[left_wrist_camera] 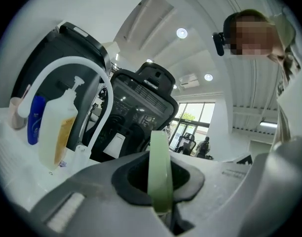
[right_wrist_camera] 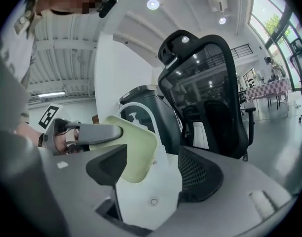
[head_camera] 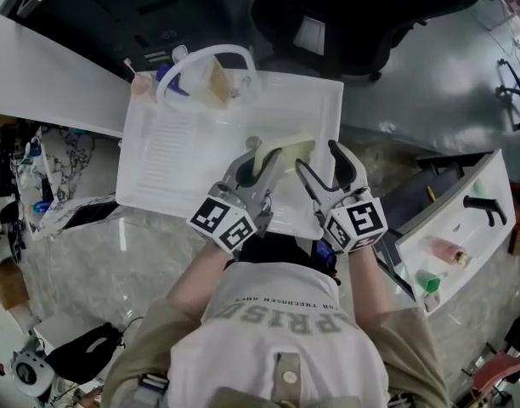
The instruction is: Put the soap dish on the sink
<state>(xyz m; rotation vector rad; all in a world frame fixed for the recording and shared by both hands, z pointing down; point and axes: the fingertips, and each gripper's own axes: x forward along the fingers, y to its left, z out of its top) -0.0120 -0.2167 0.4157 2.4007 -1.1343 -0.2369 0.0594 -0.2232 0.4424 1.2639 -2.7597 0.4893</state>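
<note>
Left gripper (head_camera: 262, 155) is clamped on the pale green soap dish (head_camera: 296, 147) over the sink (head_camera: 158, 143). Right gripper (head_camera: 318, 155) stands open beside it, gripping nothing. Faucet (head_camera: 205, 56) and soap bottle (head_camera: 217, 82) occupy the far-left corner.

The head view looks steeply down from above the person onto the white sink (head_camera: 175, 151), the left gripper (head_camera: 258, 150) and the right gripper (head_camera: 317, 156). Each gripper view rides low, very near its own jaws, facing roughly level across the sink. Both share the black office chair (left_wrist_camera: 146, 98) and the pale green soap dish (left_wrist_camera: 159, 167).
</note>
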